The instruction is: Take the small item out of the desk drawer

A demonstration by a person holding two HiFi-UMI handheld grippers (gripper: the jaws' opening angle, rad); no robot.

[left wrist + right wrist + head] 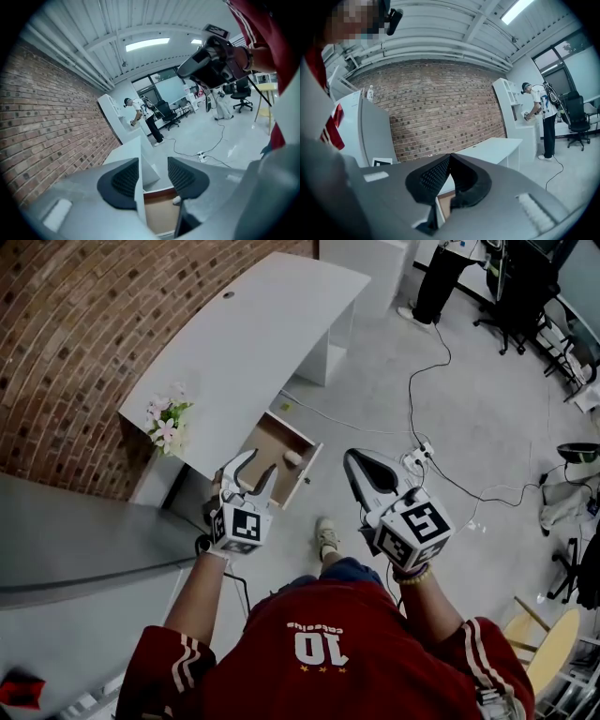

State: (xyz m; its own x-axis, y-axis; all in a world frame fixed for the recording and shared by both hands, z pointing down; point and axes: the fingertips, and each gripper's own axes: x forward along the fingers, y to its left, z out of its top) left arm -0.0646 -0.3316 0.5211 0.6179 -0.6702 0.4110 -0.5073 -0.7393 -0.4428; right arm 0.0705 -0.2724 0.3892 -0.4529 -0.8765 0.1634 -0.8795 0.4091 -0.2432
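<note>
Now both tongs hover at the open drawer.
Flowers (167,423) stand at the white table's (253,324) edge; left tongs (258,468) gape empty above the drawer (270,439), where the small item (292,458) lies near the front panel; right tongs (351,457) are clenched on nothing, beside a floor power strip (415,457).

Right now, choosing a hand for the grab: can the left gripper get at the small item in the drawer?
Probably yes: the drawer stands open, the small item lies uncovered inside, and nothing blocks the left gripper, its jaws apart.
</note>
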